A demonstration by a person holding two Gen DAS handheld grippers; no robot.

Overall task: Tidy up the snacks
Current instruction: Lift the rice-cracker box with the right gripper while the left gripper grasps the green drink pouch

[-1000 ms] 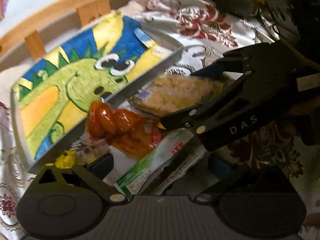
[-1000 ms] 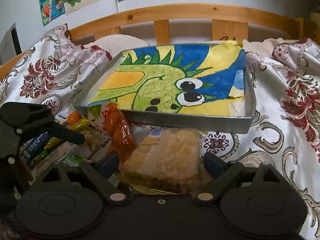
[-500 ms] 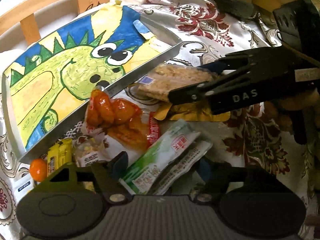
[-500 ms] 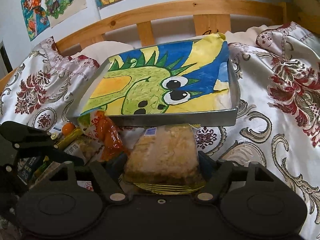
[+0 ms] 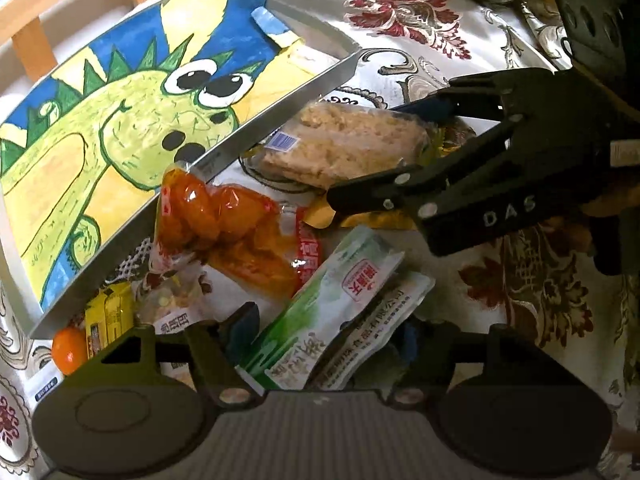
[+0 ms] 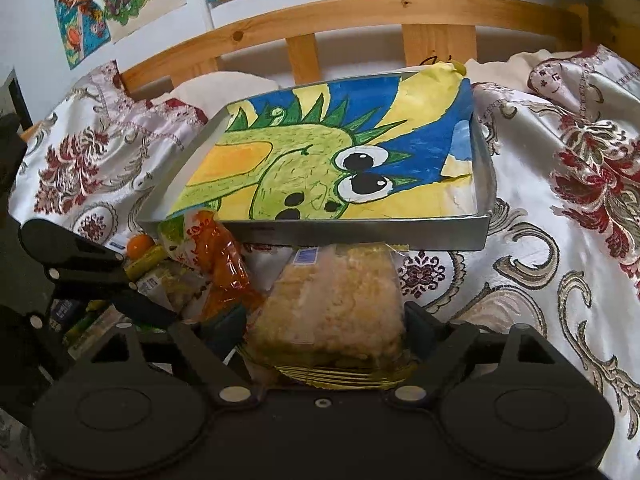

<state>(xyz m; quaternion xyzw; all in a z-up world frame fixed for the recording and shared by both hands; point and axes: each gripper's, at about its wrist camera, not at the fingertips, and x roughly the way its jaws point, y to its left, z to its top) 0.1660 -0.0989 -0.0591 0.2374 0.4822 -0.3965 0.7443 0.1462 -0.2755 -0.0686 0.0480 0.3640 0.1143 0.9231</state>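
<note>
**Two claws, two snacks**

On the left, the left gripper [image 5: 320, 332] squeezes the green packet [image 5: 320, 312] to lift it. On the right, the right gripper [image 6: 324, 324] sits around the crumbly cake [image 6: 332, 304], its jaws just opening, near the tray [image 6: 360, 234].

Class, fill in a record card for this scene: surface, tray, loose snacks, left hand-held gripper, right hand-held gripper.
Surface: floral bedcover
Tray: metal tray, lined with a dinosaur drawing, no snacks inside
Loose snacks: crumbly cake pack, orange packet, green packet, yellow packet, small orange ball, all in front of the tray
Left hand-held gripper: jaws have just been closing; closed on the green packet
Right hand-held gripper: jaws have just been opening; crumbly cake pack between them, grip unclear
</note>
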